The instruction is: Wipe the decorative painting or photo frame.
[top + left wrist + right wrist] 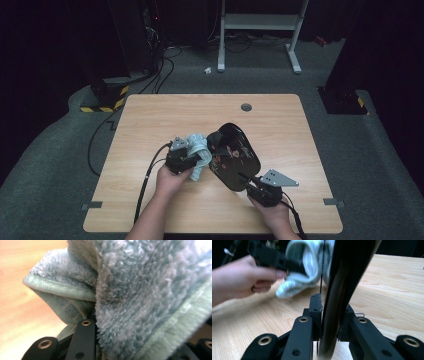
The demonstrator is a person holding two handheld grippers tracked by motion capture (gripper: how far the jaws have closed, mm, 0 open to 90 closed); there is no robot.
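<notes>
Between the left gripper (192, 157) and the right gripper (254, 184), the tilted black plate (234, 155) and the cloth (198, 149) pressed against it block any way through. Bare table (165, 112) lies open ahead of both grippers and out to either side, apart from a small grommet (246, 107) far ahead.

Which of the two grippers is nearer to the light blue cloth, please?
Left. The left gripper is shut on the cloth, pressing it against the black plate. The right gripper clamps the plate's near edge, apart from the cloth.
</notes>
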